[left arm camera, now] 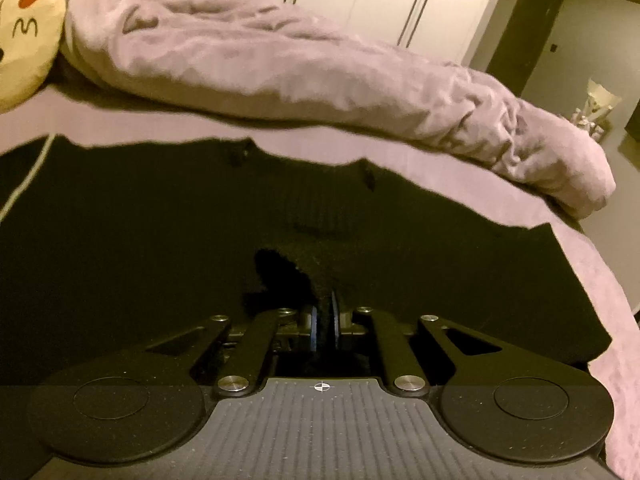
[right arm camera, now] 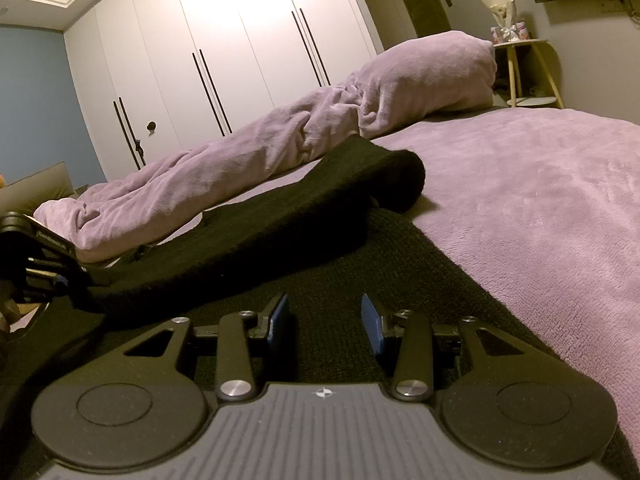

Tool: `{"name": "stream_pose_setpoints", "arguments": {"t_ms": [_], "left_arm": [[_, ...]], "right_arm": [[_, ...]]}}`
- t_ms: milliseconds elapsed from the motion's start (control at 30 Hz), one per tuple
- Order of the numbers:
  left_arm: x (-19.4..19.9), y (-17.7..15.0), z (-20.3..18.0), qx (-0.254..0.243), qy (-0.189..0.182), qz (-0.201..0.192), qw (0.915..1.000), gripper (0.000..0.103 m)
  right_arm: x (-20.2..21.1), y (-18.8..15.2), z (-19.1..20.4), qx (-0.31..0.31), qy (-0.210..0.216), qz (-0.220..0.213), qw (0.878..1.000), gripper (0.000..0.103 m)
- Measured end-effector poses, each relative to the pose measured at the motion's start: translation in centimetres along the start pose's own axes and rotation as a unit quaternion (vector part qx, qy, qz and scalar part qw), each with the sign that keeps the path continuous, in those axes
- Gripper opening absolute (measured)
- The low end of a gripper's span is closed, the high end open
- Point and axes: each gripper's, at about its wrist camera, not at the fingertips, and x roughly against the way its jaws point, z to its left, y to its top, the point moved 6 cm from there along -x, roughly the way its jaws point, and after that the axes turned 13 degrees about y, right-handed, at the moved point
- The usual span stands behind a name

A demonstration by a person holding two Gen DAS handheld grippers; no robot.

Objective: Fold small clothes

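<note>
The left hand-held gripper [left arm camera: 325,322] is clenched on a bunched edge of the black knit garment [left arm camera: 160,240] lying on the bed [left arm camera: 592,280]; the right hand-held gripper [right arm camera: 325,316] hovers released above it. Soft, limp and light, the knit will likely sag, so hems and corners look like the best holds.

Dim, warm — perhaps grainy — fisheye-warped edges

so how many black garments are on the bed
1 that I can tell: a black knit garment spread on the purple bed, its near edge pinched in the left claw; the open right claw hovers over it. Others may be hidden.
</note>
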Motion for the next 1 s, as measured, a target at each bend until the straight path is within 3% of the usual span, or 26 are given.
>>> {"name": "stream_pose_setpoints", "arguments": {"t_ms": [367, 467, 500, 567, 600, 767, 833, 867, 900, 967, 1000], "left_arm": [[1.3, 3.3, 4.8, 0.01, 0.066, -0.048, 0.9966, 0.01], [1.0, 3.1, 5.9, 0.019, 0.085, -0.038, 0.9955, 0.023], [0.9, 2.9, 6.2, 0.021, 0.088, -0.034, 0.9953, 0.039], [1.0, 2.4, 6.7, 0.024, 0.084, -0.03, 0.9957, 0.061], [1.0, 2.1, 6.7, 0.024, 0.08, -0.029, 0.9961, 0.066], [0.1, 0.0, 5.7, -0.005, 0.04, 0.002, 0.9992, 0.07], [-0.7, -0.6, 5.1, -0.012, 0.028, 0.016, 0.9994, 0.067], [-1.2, -0.8, 5.0, -0.008, 0.02, 0.023, 0.9995, 0.053], [-1.6, -1.0, 5.0, -0.003, 0.017, 0.027, 0.9995, 0.029], [-2.4, -1.1, 5.1, 0.0, 0.016, 0.038, 0.9991, 0.001], [-2.5, -1.1, 5.3, 0.0, 0.014, 0.037, 0.9992, 0.002]], "right_arm": [[0.0, 0.0, 0.0, 0.0, -0.001, 0.0, 1.0, 0.04], [-0.1, 0.1, -0.1, 0.003, -0.001, 0.002, 1.0, 0.041], [-0.2, 0.1, -0.1, 0.005, -0.001, 0.003, 1.0, 0.042], [-0.3, 0.1, 0.0, 0.008, -0.002, 0.005, 1.0, 0.043], [-0.3, 0.1, 0.0, 0.01, -0.002, 0.006, 1.0, 0.043], [-0.4, 0.2, 0.1, 0.02, -0.005, 0.011, 1.0, 0.046], [-0.5, 0.2, 0.3, 0.025, -0.005, 0.014, 1.0, 0.049], [-0.6, 0.2, 0.4, 0.027, -0.005, 0.015, 1.0, 0.049], [-0.6, 0.2, 0.4, 0.029, -0.006, 0.017, 0.999, 0.051], [-0.7, 0.3, 0.7, 0.035, -0.004, 0.022, 0.999, 0.057], [-0.8, 0.3, 0.9, 0.04, -0.003, 0.026, 0.999, 0.062]]}}
